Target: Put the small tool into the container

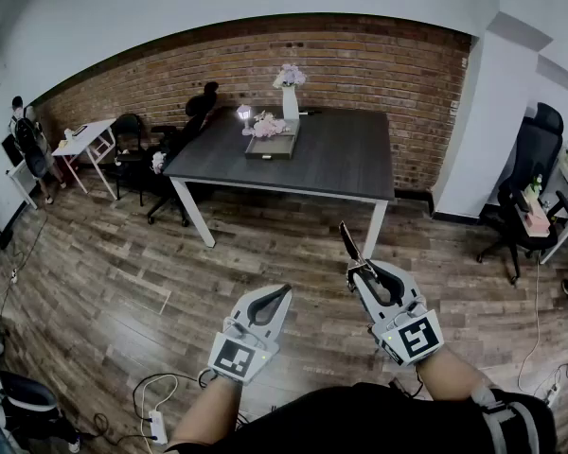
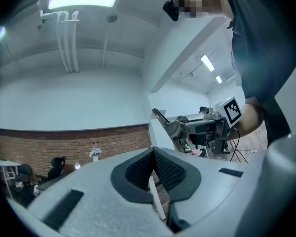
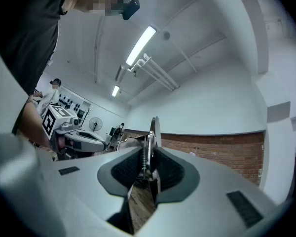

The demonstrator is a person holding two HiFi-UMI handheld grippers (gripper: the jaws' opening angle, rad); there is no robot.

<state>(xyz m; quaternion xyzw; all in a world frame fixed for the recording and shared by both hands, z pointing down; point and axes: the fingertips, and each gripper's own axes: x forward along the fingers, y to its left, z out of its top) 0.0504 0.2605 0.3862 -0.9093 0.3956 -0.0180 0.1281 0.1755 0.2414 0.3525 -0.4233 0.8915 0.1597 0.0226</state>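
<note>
Light grey plastic left gripper (image 1: 282, 293) and matching right gripper (image 1: 360, 270): black mesh-textured pads (image 2: 138, 172), black-on-white square marker patterns.
Slim metal tool (image 1: 348, 242): dull silver-grey.
Rectangular table (image 1: 341, 159): charcoal top, white legs.
Brick wall (image 1: 379, 64): red-brown, pale mortar lines.
Plank floor (image 1: 104, 282): mid-brown, streaked grain.
Tall vase (image 1: 291, 104): white.
Flowers (image 1: 290, 74): pink.

Both forearms reach forward; left gripper (image 1: 280, 292) closed empty, right gripper (image 1: 357, 269) clamps the small tool (image 1: 347, 241).
</note>
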